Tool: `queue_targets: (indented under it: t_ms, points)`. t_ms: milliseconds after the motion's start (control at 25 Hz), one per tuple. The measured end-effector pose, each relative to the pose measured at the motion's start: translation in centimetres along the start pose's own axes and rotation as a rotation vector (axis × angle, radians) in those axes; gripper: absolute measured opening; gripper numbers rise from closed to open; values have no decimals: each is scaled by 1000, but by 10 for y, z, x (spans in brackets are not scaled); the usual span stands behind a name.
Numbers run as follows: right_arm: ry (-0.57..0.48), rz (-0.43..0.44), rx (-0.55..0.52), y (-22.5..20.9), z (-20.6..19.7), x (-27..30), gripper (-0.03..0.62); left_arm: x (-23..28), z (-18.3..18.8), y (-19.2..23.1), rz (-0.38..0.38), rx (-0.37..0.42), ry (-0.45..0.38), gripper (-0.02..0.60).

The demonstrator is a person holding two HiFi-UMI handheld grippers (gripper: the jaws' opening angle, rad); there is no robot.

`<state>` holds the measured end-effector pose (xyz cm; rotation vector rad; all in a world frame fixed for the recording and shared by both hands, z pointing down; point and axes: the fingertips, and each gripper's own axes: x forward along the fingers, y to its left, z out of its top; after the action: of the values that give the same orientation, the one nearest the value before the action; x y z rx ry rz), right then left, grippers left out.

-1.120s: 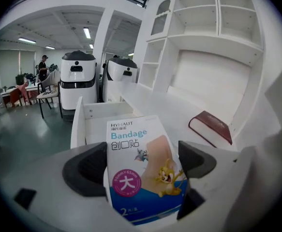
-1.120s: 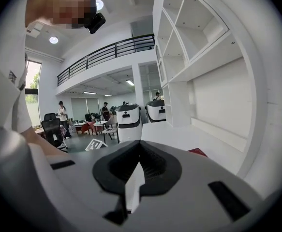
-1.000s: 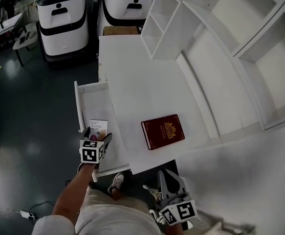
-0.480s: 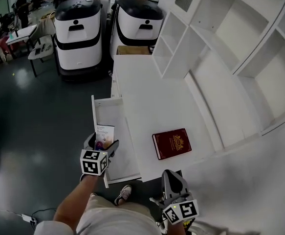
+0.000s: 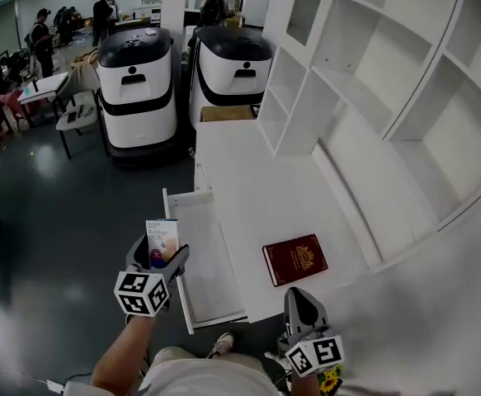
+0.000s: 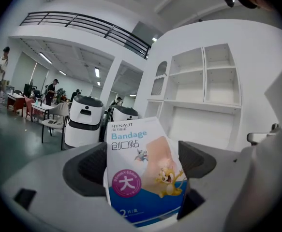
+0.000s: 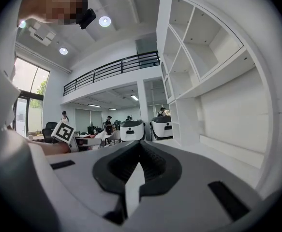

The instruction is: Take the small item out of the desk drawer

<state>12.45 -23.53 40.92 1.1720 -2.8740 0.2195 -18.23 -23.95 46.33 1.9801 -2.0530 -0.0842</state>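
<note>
In the head view my left gripper [image 5: 157, 252] is shut on a small bandage box [image 5: 162, 239] and holds it upright in the air, just left of the open white drawer [image 5: 205, 258]. The left gripper view shows the blue-and-white bandage box [image 6: 143, 170] clamped between the two dark pads [image 6: 90, 170] of my left gripper [image 6: 141, 164]. The drawer's inside looks bare. My right gripper [image 5: 299, 300] hangs at the desk's front edge, jaws shut with nothing in them, and my right gripper [image 7: 140, 164] points level along the desk.
A dark red book [image 5: 294, 259] lies on the white desk [image 5: 248, 188] right of the drawer. White shelving [image 5: 364, 81] rises along the desk's right side. Two white-and-black machines [image 5: 137, 81] and a cardboard box [image 5: 228, 112] stand beyond the desk. People are far back.
My left gripper has lifted the bandage box up out of the drawer and a little to the left. The head view has tilted up toward the room. The right gripper has barely moved.
</note>
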Motion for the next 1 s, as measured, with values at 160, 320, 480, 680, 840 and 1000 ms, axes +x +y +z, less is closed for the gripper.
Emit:
queue_targets:
  t_ms: [160,320,480,680,840,1000]
  points:
    - [-18,-1,-4,-2,6,5,9,-14,28,5,7,24,-60,470]
    - [-32,-7,-6,-6,11,7,9,-25,47,7,16,44,-115,470]
    - [-43,-18,-10,-12,16,8,9,-37,70,10,27,50,-188,469]
    - [-50,-44,-6,-24,19,8,9,-53,89,15,43,49,-236,469]
    - [-60,-55,4,-29,23,9,9,-68,94,22,62,7,-262,469]
    - [-71,-75,4,-36,26,8,9,-83,97,21,83,20,-274,469]
